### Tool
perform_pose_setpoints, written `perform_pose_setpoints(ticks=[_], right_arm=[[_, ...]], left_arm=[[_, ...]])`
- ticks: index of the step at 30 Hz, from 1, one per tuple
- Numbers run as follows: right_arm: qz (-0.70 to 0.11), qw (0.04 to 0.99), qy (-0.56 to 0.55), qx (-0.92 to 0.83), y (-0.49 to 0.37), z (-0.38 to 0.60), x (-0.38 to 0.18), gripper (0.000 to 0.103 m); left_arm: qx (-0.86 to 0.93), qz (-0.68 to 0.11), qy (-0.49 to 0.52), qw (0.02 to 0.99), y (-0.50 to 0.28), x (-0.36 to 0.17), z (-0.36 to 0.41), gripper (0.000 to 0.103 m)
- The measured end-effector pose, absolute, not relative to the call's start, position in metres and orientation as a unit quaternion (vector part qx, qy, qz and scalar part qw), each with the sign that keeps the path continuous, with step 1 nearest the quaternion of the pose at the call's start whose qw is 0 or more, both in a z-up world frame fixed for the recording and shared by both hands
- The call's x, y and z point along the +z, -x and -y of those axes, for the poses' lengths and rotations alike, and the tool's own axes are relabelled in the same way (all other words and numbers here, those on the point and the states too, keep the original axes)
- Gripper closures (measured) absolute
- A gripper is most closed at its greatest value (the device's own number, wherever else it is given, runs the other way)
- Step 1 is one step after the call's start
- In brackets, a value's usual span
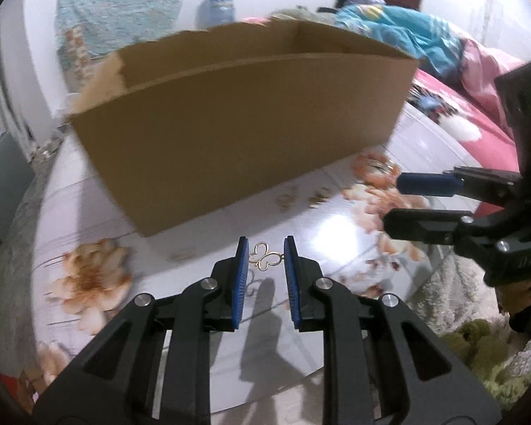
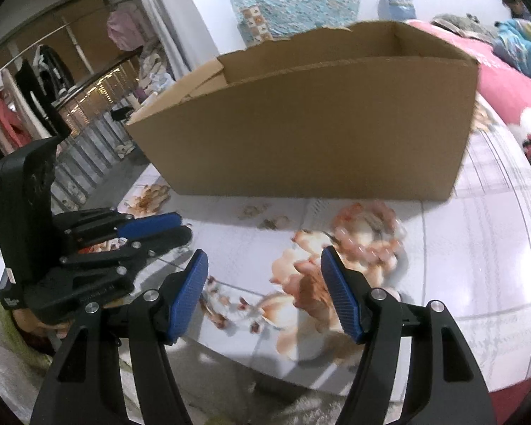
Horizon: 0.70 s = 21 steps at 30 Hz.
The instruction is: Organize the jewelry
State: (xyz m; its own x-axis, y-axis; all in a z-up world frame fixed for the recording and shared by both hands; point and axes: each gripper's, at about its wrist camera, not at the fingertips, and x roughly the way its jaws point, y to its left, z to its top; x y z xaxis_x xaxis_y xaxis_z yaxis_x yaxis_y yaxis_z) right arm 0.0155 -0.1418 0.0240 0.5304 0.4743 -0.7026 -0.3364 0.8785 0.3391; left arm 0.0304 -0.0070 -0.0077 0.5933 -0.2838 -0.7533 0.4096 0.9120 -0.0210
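The left hand-held gripper (image 1: 265,253) is pointing steeply downward over the table (image 1: 201,248), its two black arms reaching forward from the bottom of the left wrist view. Its blue pads (image 1: 240,276) are standing narrowly apart and pinching a small gold butterfly-shaped ornament (image 1: 265,261) across its width; the ornament is hanging between the tips, clear of the glossy flowered tabletop, with its shadow falling on the surface below. Just beyond it the open cardboard box (image 1: 237,120) is sitting on the table, its near wall facing the gripper.

The right hand-held gripper (image 2: 265,283) is also tilting downward at a similar slope, with its jaws spread wide and nothing between the pads. In the left wrist view it is coming in from the right edge, its fingers lying roughly sideways above the table. In the right wrist view the left gripper is showing at the left, near the table's edge.

A pink beaded bracelet (image 2: 368,233) is lying on the table ahead of the right gripper, near the box's right front corner. Two small gold pieces (image 2: 265,216), blurred, are resting on the table just in front of the box's near wall, between the two grippers.
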Motion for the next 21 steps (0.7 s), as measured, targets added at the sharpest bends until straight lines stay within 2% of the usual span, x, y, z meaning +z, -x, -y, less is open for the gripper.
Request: perform_pose_setpoints(ticks=[3, 11, 21], right_arm=[[-0.416, 0.871, -0.066, 0.253, -0.022, 0.125, 0.03, 0.038], [-0.419, 0.856, -0.017, 0.302, -0.044, 0.061, 0.029, 0.057], [-0.444, 0.846, 0.028, 0.293, -0.063, -0.003, 0.013, 0.069]], left_arm=[[-0.167, -0.396, -0.064, 0.901, -0.028, -0.001, -0.017, 0.084], [-0.125, -0.387, -0.026, 0.913, -0.028, -0.002, -0.062, 0.084], [-0.114, -0.378, 0.007, 0.919, -0.038, -0.008, -0.097, 0.084]])
